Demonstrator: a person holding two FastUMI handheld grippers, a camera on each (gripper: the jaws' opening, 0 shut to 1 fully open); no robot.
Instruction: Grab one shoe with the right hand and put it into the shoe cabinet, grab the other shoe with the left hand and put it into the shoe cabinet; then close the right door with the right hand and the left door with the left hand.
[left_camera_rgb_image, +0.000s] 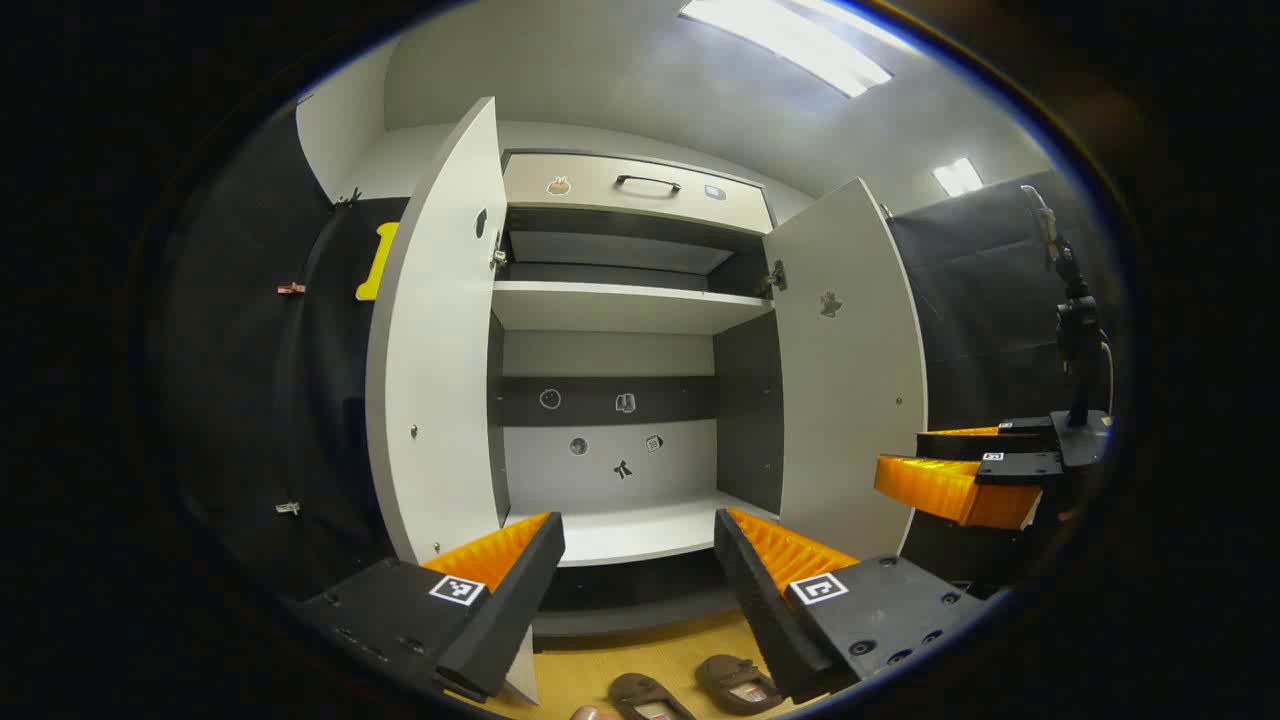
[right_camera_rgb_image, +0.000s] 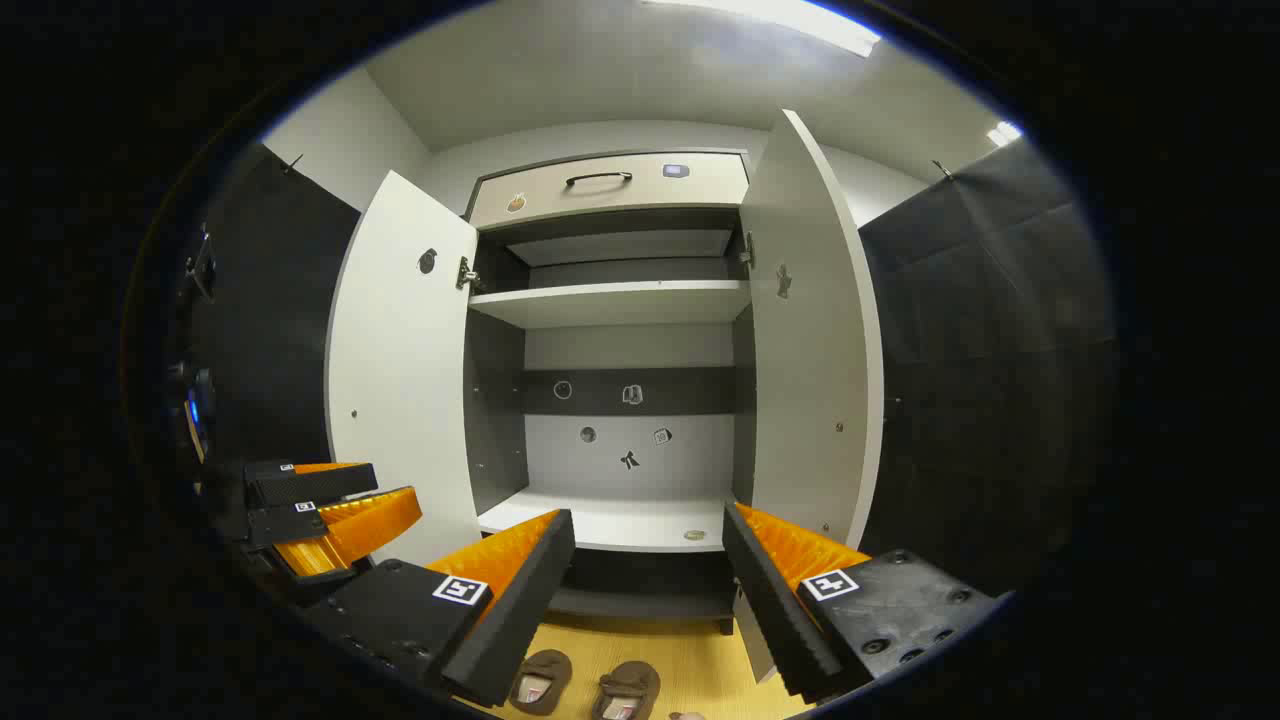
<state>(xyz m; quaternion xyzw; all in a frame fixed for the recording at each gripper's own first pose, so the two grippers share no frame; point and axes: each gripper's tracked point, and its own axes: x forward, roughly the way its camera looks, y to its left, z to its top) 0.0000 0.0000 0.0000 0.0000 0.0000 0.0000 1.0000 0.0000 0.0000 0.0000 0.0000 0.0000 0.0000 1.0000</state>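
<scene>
Right gripper view: jaws of the right gripper (right_camera_rgb_image: 647, 600) spread wide with nothing between them, hovering above the two shoes on the yellow floor (right_camera_rgb_image: 690, 660), one shoe (right_camera_rgb_image: 541, 680) just left of the gap, the other shoe (right_camera_rgb_image: 627, 690) right below it. Left gripper view: jaws of the left gripper (left_camera_rgb_image: 640, 605) likewise spread and empty, same pair of shoes low in the frame, side by side and close together. Beyond both, shoe cabinet (right_camera_rgb_image: 620, 300) standing open, left door (right_camera_rgb_image: 400, 370) and right door (right_camera_rgb_image: 810, 330) swung out fully, bottom shelf (right_camera_rgb_image: 610, 522) bare but for a small round thing near its front edge, too small to tell. Step in hand, judging by the empty jaws: first grab with the right gripper, not yet begun. Best to tip down toward the nearer shoe, straddle one side wall or the heel rim, and squeeze only once both pads bracket that rim. Worth keeping clear of the neighbouring shoe, so close that a wide approach may nudge it. Lift straight before swinging toward the bottom shelf, passing between the open doors without clipping their edges
</scene>
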